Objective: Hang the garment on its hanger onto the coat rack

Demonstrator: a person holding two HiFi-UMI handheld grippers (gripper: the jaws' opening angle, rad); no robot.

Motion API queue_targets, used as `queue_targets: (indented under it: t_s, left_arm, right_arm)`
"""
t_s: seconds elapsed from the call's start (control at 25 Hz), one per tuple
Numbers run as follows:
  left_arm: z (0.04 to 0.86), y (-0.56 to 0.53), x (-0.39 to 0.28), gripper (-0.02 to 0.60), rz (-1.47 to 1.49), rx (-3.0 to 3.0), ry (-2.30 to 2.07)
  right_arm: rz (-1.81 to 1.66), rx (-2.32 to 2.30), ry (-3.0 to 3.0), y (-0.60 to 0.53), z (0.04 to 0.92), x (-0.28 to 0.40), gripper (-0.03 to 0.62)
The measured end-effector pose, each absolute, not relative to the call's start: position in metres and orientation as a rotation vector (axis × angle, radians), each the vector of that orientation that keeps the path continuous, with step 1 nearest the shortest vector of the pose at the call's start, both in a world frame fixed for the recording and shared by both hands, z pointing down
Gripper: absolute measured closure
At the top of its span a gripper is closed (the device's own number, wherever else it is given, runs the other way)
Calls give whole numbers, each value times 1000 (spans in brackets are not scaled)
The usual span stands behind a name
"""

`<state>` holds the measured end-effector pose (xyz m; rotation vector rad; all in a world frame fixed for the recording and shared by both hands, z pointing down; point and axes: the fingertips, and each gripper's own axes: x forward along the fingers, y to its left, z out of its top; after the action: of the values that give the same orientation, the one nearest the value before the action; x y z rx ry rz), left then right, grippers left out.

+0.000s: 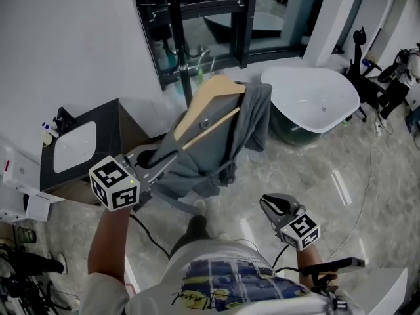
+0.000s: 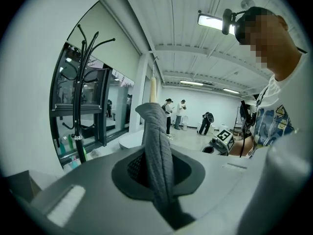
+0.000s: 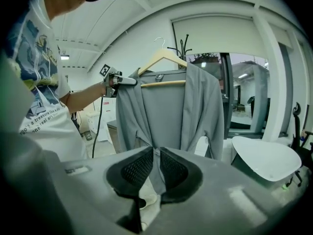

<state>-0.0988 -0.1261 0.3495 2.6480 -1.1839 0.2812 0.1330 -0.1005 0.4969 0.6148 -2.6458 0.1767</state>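
A grey garment (image 1: 216, 143) hangs on a wooden hanger (image 1: 210, 97), held up in the air and tilted. My left gripper (image 1: 167, 159) is shut on the garment's shoulder over the hanger's left end; in the left gripper view the grey cloth (image 2: 157, 146) runs up between the pads, with the hanger tip (image 2: 152, 89) above. The black coat rack (image 2: 78, 106) stands to the left by the window; its hooks (image 3: 182, 45) show behind the hanger (image 3: 164, 58). My right gripper (image 1: 269, 204) hangs low, shut and empty (image 3: 157, 153), facing the garment (image 3: 168, 106).
A white bathtub (image 1: 315, 97) stands on the right, and a dark cabinet with a white sink (image 1: 75, 143) on the left. A black-framed window (image 1: 197, 18) runs along the far wall. Cables lie on the marble floor (image 1: 367, 176). Several people stand far off (image 2: 176, 114).
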Motion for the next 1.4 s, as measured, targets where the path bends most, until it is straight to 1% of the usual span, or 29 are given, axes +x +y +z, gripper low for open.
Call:
queue_targets:
  t_s: [0.24, 0.44, 0.76, 1.04, 1.4]
  left_arm:
    - [332, -229, -133, 554, 253, 2663, -1130]
    - [340, -281, -151, 554, 270, 2690, -1116]
    - [324, -396, -190, 554, 283, 2686, -1095]
    - [334, -455, -226, 554, 265, 2649, -1113]
    - [358, -489, -259, 552, 255, 2604, -1155]
  right_arm:
    - [186, 735, -2607, -161, 485, 130, 548]
    - [150, 866, -2589, -191, 489, 131, 548]
    - [187, 910, -2582, -246, 482, 86, 548]
    - [227, 980, -2577, -274, 480, 69, 549]
    - [247, 986, -2550, -293, 488, 52, 549]
